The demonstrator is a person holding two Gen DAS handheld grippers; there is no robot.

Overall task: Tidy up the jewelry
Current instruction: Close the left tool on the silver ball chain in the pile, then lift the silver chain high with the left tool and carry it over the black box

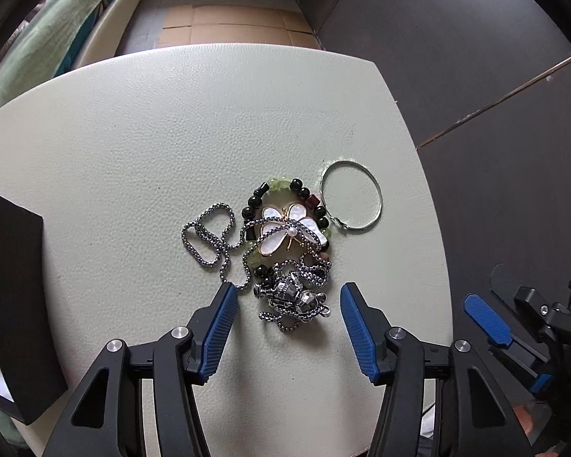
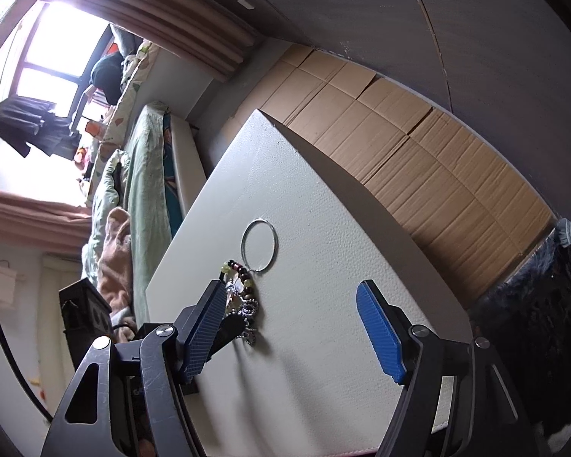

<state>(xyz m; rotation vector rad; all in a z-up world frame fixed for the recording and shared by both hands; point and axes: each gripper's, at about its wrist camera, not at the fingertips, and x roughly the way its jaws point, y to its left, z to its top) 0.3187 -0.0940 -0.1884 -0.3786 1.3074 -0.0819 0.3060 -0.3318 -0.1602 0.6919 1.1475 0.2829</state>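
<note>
The jewelry pile sits on the bench (image 1: 133,133) straight ahead of the left hand-held gripper (image 1: 287,297), at twelve o'clock from it. The nearest piece, a silver pendant (image 1: 295,293), already lies between the blue pads (image 1: 219,327), which stand apart and press on nothing. The pile's long axis runs roughly from six to twelve o'clock in the left wrist view, along the line the fingers point, so I judge a short drop would close on the pendant end.

The right hand-held gripper (image 2: 291,302) is also spread wide and empty. From it the pile lies at about ten o'clock, beside its left pad, and it hangs off the bench's edge, so the left one is the nearer.

Counted:
- one silver chain (image 1: 209,236), looped and draped over the rest;
- one beaded bracelet (image 1: 297,186);
- one white flower brooch (image 1: 285,234);
- one thin bangle (image 1: 352,198) at two o'clock of the pile, touching the beads;
- one dark box (image 1: 11,285) at nine o'clock.
</note>
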